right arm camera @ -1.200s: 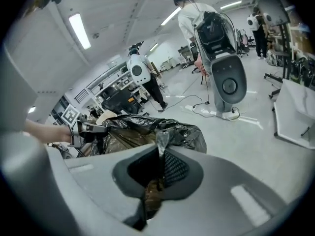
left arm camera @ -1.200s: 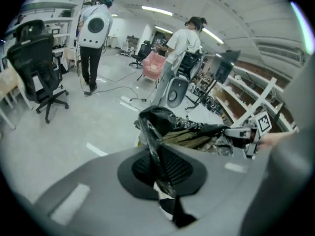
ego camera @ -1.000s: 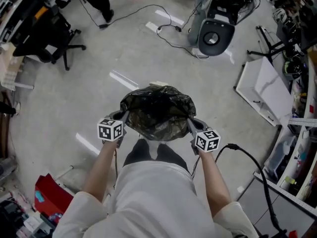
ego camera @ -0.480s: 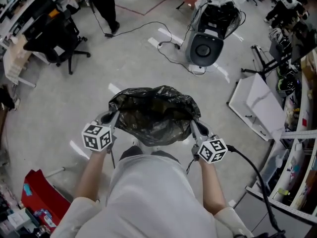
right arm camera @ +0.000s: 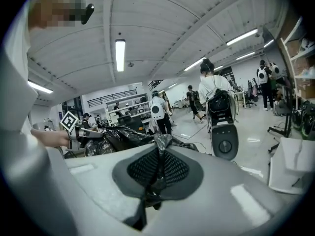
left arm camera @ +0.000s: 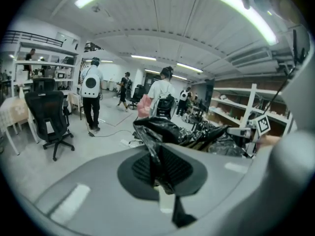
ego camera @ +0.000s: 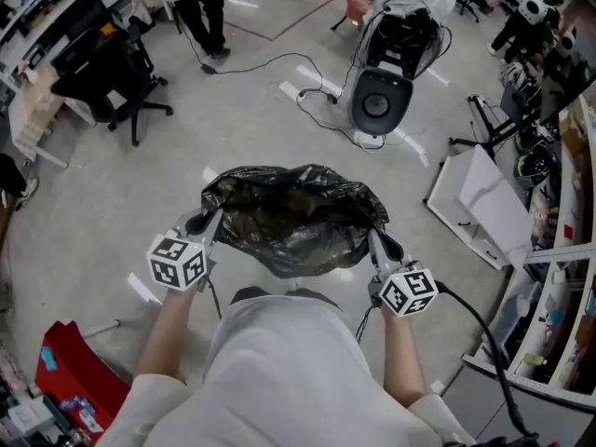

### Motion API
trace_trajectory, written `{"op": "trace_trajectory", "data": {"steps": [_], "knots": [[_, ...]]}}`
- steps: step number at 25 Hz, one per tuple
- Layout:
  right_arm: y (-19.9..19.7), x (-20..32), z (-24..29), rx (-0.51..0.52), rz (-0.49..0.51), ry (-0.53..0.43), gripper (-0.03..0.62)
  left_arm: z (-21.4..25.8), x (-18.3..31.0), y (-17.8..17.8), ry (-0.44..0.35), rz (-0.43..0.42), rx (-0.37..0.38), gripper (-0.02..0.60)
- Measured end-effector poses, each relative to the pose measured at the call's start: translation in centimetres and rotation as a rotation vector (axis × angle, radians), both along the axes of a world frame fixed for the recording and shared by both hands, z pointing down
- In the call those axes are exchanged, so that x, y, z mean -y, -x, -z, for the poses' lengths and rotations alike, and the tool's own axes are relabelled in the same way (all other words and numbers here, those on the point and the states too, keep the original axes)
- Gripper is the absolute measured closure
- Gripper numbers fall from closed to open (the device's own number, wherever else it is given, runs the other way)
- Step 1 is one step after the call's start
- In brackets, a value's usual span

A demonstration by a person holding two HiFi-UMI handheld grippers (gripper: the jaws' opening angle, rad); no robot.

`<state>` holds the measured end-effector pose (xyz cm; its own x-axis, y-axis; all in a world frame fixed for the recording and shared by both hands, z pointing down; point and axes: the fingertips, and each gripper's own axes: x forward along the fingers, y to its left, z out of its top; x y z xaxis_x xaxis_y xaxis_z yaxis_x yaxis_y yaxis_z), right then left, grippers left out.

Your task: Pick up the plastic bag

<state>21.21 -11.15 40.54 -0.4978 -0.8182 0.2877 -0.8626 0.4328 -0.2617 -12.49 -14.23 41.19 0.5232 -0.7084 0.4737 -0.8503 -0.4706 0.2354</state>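
Left gripper (left arm camera: 160, 168): jaws pressed together on a thin fold of black film that runs up between the pads. Right gripper (right arm camera: 158, 167): the same, jaws closed on a twisted pinch of film. Each holds one edge of the plastic bag (ego camera: 293, 217), which is stretched between them in the middle of the head view, in front of the person's torso.

Compared with the head view a second ago, both grippers have come up and moved further apart. The marker cubes now sit lower and wider in the frame, and the bag looks larger and more spread out, its top edge pulled into a long arc. The jaws have not opened during the rise. I judge the pick-up is essentially done: the bag hangs from the two grips, so what remains is to keep both pinches firm.

The underside of the bag is hidden behind its own bulk. From above it cannot be seen directly whether it clears the floor (ego camera: 233, 128), though the sag suggests it does. What it contains cannot be made out through the dark, crumpled film. In the head view the jaw tips are buried in the bag's edges. The person's legs are mostly covered by the bag and torso, and a black cable (ego camera: 480, 319) trailing from the right gripper runs out at the lower right of the frame.
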Motion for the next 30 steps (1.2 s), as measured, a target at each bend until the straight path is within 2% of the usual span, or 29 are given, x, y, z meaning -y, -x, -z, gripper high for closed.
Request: {"op": "trace_trajectory", "data": {"steps": [12, 20, 24, 30], "knots": [[5.2, -6.4, 2.6, -0.08, -0.103, -0.067, 0.591, 3.1, -4.4, 4.9, -0.085, -0.113, 0.042, 0.575], [8.9, -10.5, 0.1, -0.262, -0.103, -0.088, 0.591, 1.1, -8.8, 7.9, -0.082, -0.192, 0.061, 0.575], [9.8, -12.3, -0.5, -0.265, -0.112, -0.068, 0.591, 0.2, -10.2, 8.1, -0.061, -0.214, 0.077, 0.575], [9.5, -14.1, 0.0, -0.239, -0.11, -0.061, 0.591, 0.0, -11.4, 7.3, -0.061, -0.203, 0.089, 0.575]]}}
